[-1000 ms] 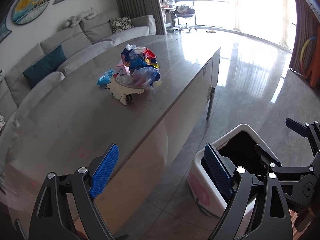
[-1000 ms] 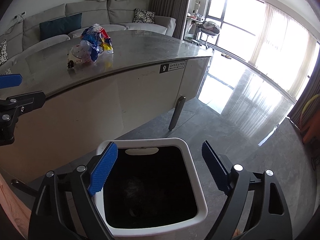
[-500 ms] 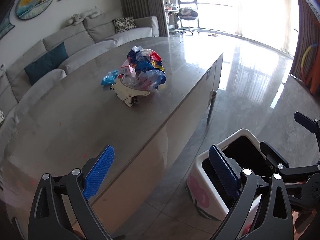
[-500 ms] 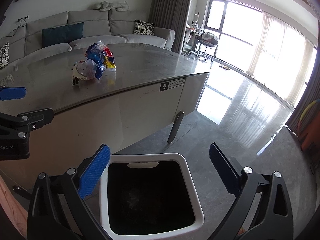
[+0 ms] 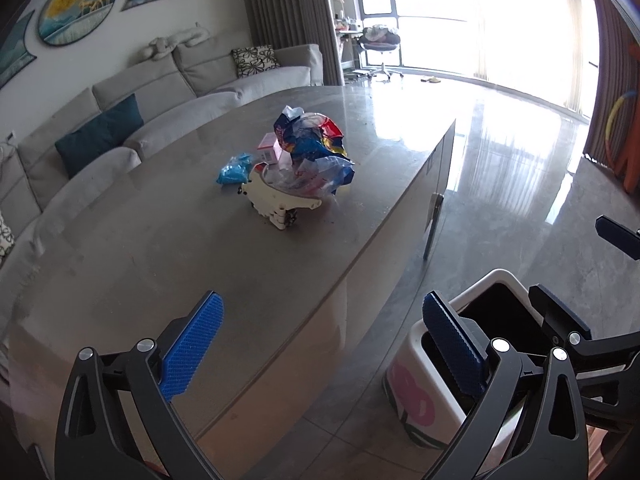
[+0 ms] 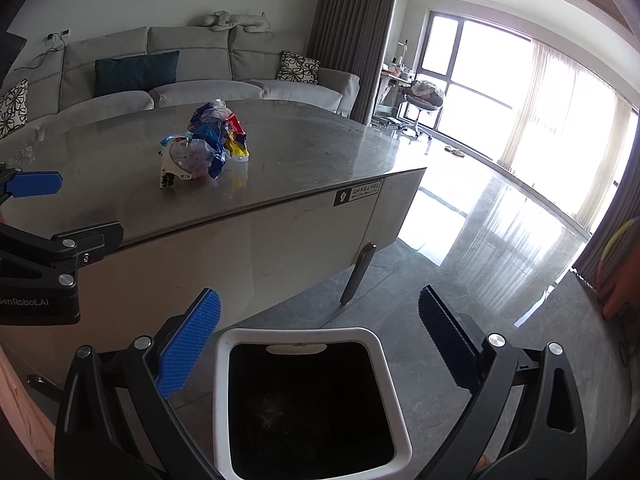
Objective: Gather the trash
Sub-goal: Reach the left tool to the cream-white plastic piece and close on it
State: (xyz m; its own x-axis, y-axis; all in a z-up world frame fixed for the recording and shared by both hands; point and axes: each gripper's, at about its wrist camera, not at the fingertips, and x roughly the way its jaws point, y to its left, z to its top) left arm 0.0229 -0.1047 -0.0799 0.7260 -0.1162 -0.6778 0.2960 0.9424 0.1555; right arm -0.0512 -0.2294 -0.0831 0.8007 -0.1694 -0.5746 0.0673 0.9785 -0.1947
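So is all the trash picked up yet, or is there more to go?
Not yet. Something dim lies at the bottom of the bin, but I can't tell what. Nothing is in hand: the left hand-held gripper and the right hand-held gripper are both open and empty. The wrappers and the white plastic piece on the table are left.

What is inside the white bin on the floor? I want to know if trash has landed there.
The white bin has a black interior. Near the bottom a faint, dim crumpled shape shows, too dark to identify. The nearest part of its floor is cut off by the frame.
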